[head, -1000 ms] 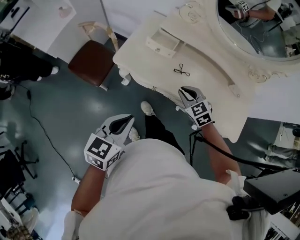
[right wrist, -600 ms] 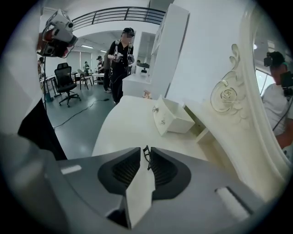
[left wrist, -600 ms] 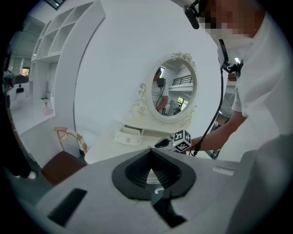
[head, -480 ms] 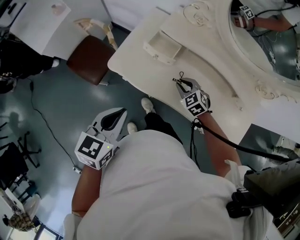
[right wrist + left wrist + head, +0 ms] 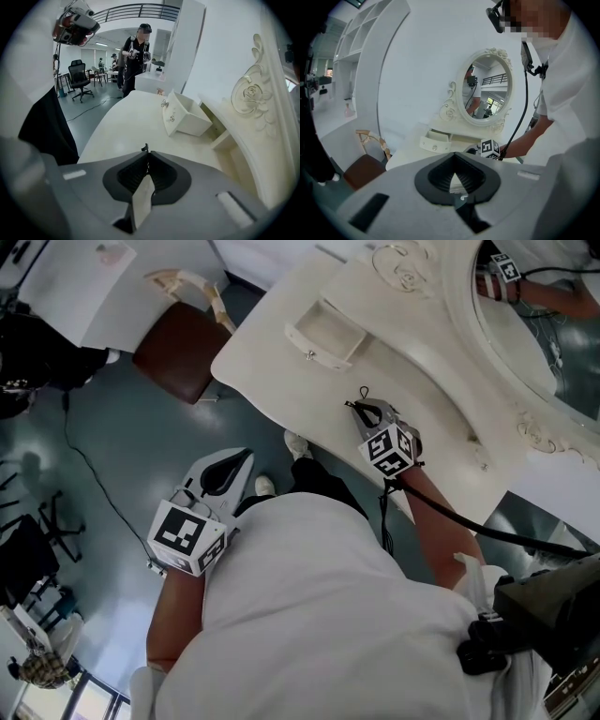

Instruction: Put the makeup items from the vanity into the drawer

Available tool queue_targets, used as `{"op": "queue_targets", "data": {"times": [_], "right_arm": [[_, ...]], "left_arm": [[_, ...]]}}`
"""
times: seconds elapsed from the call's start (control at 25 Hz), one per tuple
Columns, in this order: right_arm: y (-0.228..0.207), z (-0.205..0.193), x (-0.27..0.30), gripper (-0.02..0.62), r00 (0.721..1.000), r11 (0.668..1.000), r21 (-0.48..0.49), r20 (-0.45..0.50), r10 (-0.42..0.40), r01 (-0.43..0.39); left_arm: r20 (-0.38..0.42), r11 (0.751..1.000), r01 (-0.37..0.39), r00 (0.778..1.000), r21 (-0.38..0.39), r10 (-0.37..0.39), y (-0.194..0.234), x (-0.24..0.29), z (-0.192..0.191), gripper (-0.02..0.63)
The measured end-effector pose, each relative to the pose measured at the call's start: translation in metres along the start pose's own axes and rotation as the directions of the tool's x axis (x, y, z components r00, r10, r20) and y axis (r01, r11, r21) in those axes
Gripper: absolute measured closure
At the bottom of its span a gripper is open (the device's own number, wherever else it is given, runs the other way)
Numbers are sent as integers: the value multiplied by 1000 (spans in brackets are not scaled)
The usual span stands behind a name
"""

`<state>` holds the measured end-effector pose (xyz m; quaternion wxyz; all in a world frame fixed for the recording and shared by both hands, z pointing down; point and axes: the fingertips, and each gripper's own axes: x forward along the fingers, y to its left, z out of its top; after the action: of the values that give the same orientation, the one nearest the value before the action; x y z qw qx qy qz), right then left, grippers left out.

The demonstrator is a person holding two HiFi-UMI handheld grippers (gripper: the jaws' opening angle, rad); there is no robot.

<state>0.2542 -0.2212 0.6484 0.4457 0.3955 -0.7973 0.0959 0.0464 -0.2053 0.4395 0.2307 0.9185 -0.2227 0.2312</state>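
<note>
Cream vanity surface (image 5: 272,367) with one open drawer (image 5: 323,334): right gripper (image 5: 368,412), fingers clamped on one thin black makeup tool (image 5: 360,397), held just above the surface, its long axis pointing drawerward; left gripper (image 5: 239,463), fingers closed, empty.

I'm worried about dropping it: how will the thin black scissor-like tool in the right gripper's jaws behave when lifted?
The thin black scissor-like tool looks light and stiff, probably metal. Only a sliver shows between the right gripper's closed jaws, so it may pivot or slip. It looks flat with loops, so it is unlikely to roll.
</note>
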Motion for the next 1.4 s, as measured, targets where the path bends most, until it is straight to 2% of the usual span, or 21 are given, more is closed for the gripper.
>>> {"op": "queue_targets", "data": {"times": [0.44,0.76,1.04,1.4], "right_arm": [[-25,30,-34,580,998,999,9,50,47,-47],[-69,92,-59,580,988,998,9,141,58,-60],[-92,129,-34,580,975,993,45,195,103,-113],[-104,150,18,581,972,985,50,177,154,-165]], "left_arm": [[20,1000,2,1000,13,-3,-2,22,18,603],[36,1000,-6,999,17,5,-9,28,26,603],[53,999,-54,997,-3,54,-1,20,30,603],[69,988,-144,987,-59,148,16,-2,25,603]]}}
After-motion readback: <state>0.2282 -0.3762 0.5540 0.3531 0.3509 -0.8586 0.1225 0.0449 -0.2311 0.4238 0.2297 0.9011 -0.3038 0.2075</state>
